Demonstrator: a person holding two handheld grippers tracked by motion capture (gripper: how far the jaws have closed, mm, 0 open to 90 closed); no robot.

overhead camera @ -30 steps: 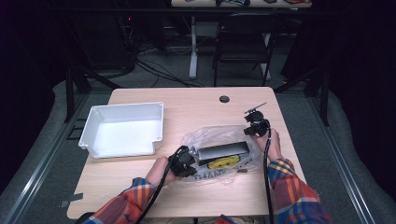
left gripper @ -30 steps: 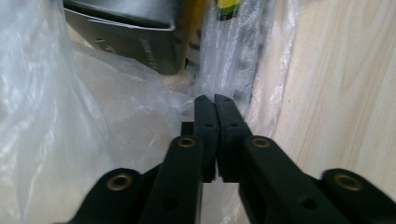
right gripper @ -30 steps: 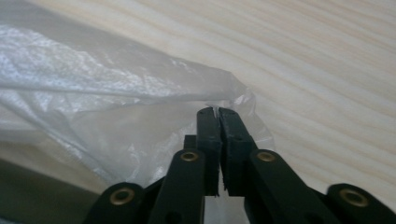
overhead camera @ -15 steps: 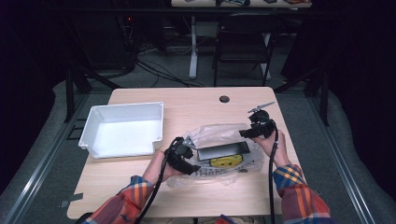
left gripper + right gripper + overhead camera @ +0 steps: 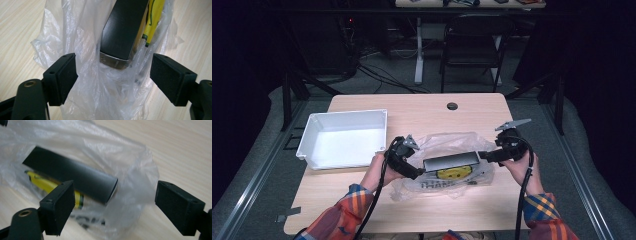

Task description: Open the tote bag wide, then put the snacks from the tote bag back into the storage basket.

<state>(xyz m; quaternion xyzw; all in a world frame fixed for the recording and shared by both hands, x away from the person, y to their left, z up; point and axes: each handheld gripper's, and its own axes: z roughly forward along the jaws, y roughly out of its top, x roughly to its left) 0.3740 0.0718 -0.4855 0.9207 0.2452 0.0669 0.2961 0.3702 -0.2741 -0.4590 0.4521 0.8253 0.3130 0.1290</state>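
Observation:
A clear plastic bag (image 5: pixel 452 142) lies on the wooden table (image 5: pixel 422 112) with a dark flat box (image 5: pixel 451 161) and a yellow print (image 5: pixel 453 173) inside it. My left gripper (image 5: pixel 414 172) hovers at the bag's left end. Its jaws have just been opening, and loose bag film (image 5: pixel 82 37) and the box end (image 5: pixel 122 30) lie between the wide-apart pads. My right gripper (image 5: pixel 486 156) is at the bag's right end. Its jaws have also just been opening and stand open above the bag's edge (image 5: pixel 135 170), near the box (image 5: pixel 70 175), without pressing on anything.
A white tray (image 5: pixel 312 135) stands at the table's left with nothing in it. A round cable hole (image 5: pixel 452 106) sits near the far edge. A chair (image 5: pixel 472 45) and a desk leg stand beyond the table. The table's right edge is close to my right hand.
Both grippers have opened their jaws and let go of the bag. The left has lifted a little. The right has risen and drawn off to the right.

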